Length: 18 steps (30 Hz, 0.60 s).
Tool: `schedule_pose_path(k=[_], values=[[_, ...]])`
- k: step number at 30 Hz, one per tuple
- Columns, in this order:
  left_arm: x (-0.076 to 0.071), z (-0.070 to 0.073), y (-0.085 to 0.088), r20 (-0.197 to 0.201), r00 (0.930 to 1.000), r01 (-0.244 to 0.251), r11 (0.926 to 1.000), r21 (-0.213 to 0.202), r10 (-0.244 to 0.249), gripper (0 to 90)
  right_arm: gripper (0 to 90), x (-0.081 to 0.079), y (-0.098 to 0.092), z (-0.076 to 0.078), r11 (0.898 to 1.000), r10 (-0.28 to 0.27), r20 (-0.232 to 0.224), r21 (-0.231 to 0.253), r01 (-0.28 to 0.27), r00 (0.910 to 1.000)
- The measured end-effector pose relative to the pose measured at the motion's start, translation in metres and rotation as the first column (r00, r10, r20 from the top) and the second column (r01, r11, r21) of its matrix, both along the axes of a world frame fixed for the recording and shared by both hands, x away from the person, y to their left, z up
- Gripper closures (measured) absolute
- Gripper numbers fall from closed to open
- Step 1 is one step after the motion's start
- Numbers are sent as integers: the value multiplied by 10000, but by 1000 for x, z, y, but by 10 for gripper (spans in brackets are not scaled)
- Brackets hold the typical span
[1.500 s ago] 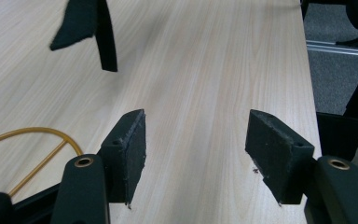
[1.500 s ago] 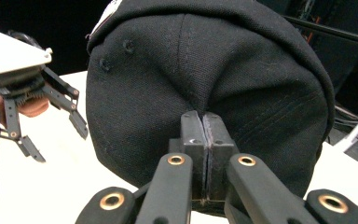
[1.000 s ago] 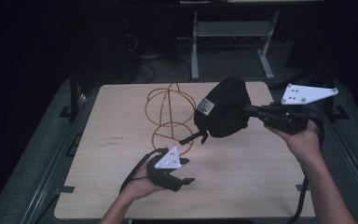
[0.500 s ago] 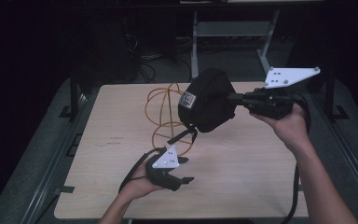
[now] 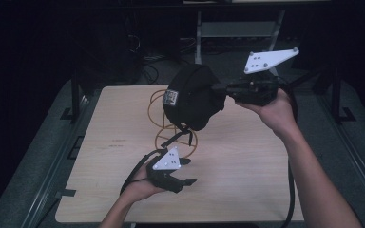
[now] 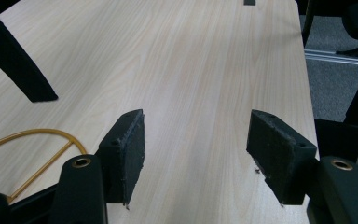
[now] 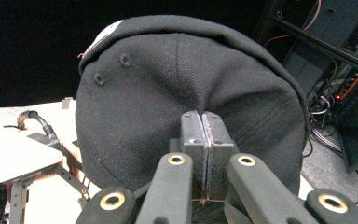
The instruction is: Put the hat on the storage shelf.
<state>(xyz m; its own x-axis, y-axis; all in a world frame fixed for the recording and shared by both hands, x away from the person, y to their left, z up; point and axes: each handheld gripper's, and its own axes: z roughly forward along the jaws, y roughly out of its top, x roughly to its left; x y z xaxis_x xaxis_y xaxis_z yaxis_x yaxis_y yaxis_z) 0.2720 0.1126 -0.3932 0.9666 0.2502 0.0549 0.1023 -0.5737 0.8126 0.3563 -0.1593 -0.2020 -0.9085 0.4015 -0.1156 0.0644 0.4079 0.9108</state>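
Right gripper (image 5: 228, 91), jaws pinched on a fold of the black cotton cap (image 5: 192, 97) at frame centre, risks snagging its strap on the orange wire stand (image 5: 164, 121); left gripper (image 5: 186, 171) rests open, empty.

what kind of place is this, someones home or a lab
Most likely a lab or recording workspace, not a home. A bare wooden table stands in a dark room, an equipment rack with loose cables sits behind it, and a person works with a hand-held gripper shut on a black cap.

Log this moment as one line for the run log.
right gripper: shut on black cap, held above table | left gripper: open, by wire stand
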Motion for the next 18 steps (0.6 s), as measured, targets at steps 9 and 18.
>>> schedule_pose_path(k=[9, 18], values=[[1, 0, -3, 130, 9998, 118, 9999, 58, -119, 366, 896, 22, 30, 7, 9994, 156, -215, -308, -163, 9996], [0, -1, -3, 9, 9999, 119, 9999, 4, -119, 367, 897, 37, 50, 10, 9990, 221, -391, -367, -236, 9990]])
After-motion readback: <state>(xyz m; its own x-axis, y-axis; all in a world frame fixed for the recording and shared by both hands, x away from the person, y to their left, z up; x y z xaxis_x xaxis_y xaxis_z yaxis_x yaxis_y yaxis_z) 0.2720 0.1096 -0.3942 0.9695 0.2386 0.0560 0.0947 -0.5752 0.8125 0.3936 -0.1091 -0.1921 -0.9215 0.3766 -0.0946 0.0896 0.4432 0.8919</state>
